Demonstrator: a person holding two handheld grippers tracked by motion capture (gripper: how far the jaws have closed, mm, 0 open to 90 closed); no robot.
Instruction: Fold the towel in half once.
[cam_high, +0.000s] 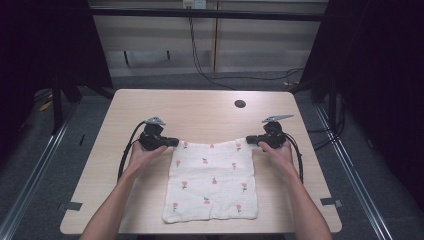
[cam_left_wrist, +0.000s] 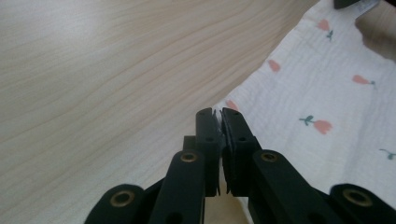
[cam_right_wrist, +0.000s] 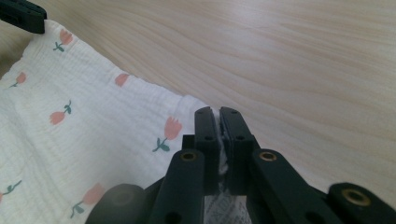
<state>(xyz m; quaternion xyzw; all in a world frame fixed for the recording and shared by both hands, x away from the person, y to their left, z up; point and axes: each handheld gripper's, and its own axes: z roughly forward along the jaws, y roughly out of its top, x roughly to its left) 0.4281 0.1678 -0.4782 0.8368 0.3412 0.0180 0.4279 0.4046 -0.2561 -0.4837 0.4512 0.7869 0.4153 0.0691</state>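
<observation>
While the cloth (cam_high: 212, 182) is lying near-centre on the table (cam_high: 200, 107) | far corners are being pinched by left gripper (cam_high: 172, 142) and right gripper (cam_high: 251, 140), jaws closed | soft, light, limp; corners being judged the best hold.

Nothing readable is showing anywhere right now: no words, brands, numbers or signs. The cloth (cam_high: 212, 180) is carrying only a printed pattern of small pink flowers on green stems, no lettering. In the right gripper view a white tag is peeking out between the jaws, but whatever is printed on it is blurring out, far too faint to read.
</observation>
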